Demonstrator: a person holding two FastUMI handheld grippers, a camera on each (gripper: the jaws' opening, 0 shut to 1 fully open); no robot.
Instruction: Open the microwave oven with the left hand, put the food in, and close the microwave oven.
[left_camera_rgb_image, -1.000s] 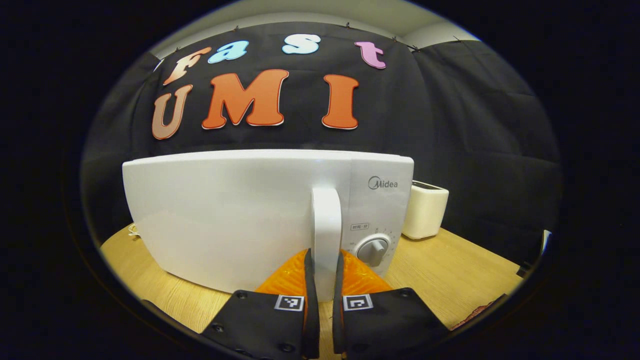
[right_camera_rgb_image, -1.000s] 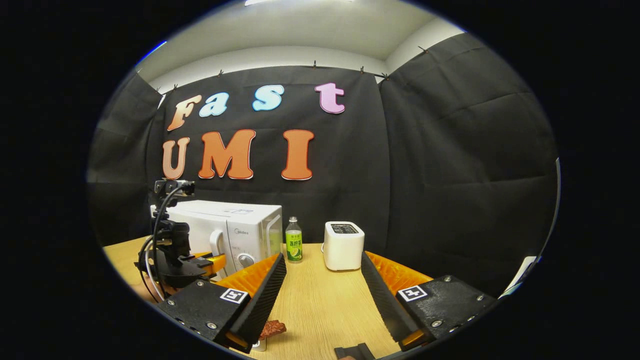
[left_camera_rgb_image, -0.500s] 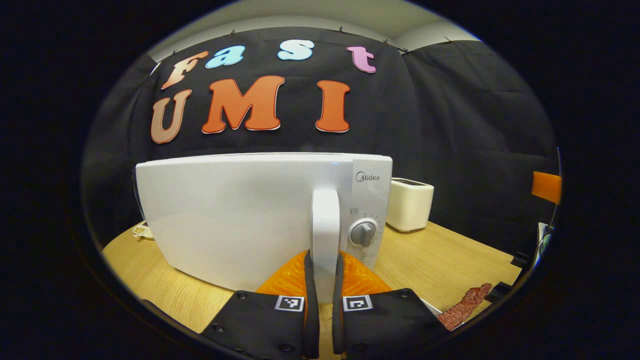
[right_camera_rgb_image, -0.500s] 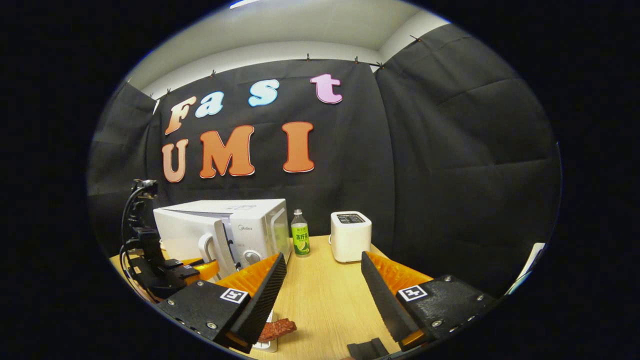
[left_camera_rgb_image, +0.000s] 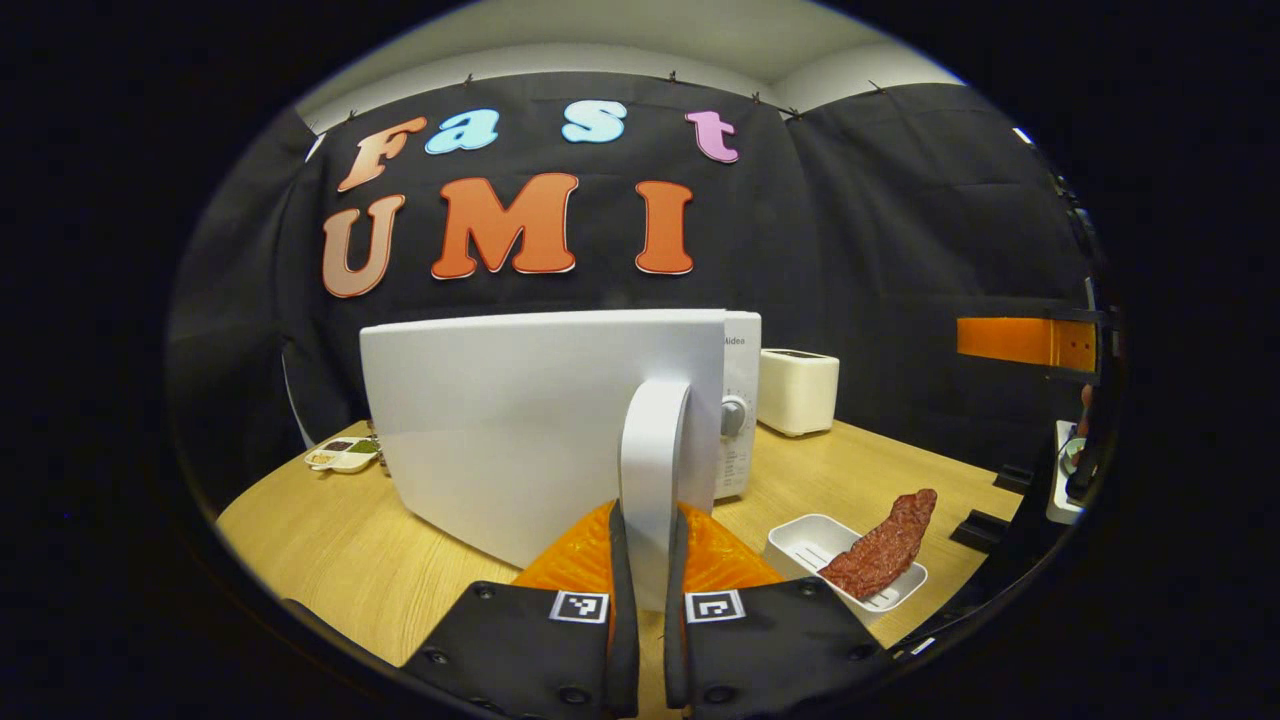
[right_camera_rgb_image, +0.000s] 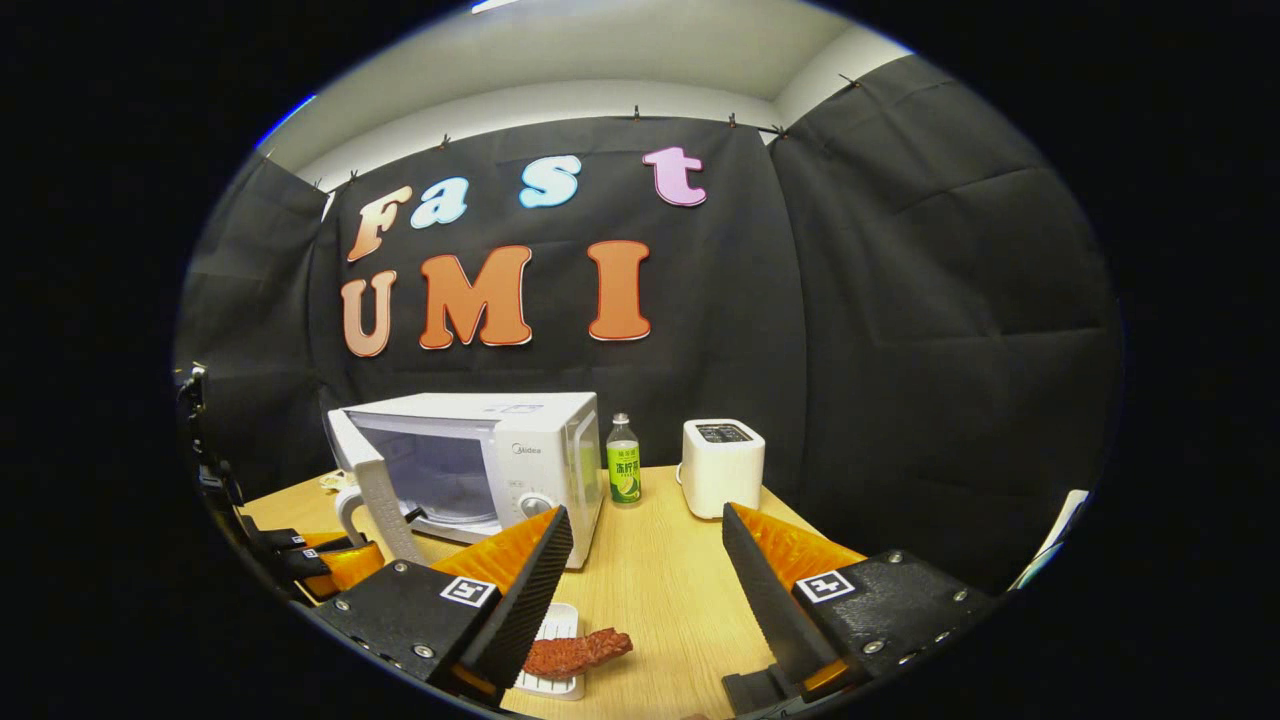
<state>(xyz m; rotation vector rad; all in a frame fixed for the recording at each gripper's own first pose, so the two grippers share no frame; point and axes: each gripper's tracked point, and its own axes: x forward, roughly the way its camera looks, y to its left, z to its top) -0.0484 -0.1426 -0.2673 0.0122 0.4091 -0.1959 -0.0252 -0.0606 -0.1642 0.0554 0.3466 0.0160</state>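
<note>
In the left gripper view my left gripper (left_camera_rgb_image: 645, 512) is shut on the white handle (left_camera_rgb_image: 652, 450) of the microwave door (left_camera_rgb_image: 520, 430), which stands swung well out from the white microwave (left_camera_rgb_image: 740, 400). The right gripper view shows the microwave (right_camera_rgb_image: 540, 440) with its cavity (right_camera_rgb_image: 440, 475) exposed, and the left gripper (right_camera_rgb_image: 325, 562) at the door handle (right_camera_rgb_image: 348, 512). A reddish-brown strip of food (left_camera_rgb_image: 882, 545) lies across a small white tray (left_camera_rgb_image: 815, 540) on the table. My right gripper (right_camera_rgb_image: 645, 517) hangs open above the food (right_camera_rgb_image: 575, 652), holding nothing.
A white toaster (right_camera_rgb_image: 722, 465) and a green-labelled bottle (right_camera_rgb_image: 623, 472) stand to the right of the microwave on the wooden table (right_camera_rgb_image: 660, 590). A small dish of sauces (left_camera_rgb_image: 342, 455) sits at the table's far left. A black block (right_camera_rgb_image: 750, 690) lies near the front edge.
The left gripper has pulled the door handle outward, swinging the door from nearly closed to wide open. The right gripper stayed open, and the food and tray came further into view.
</note>
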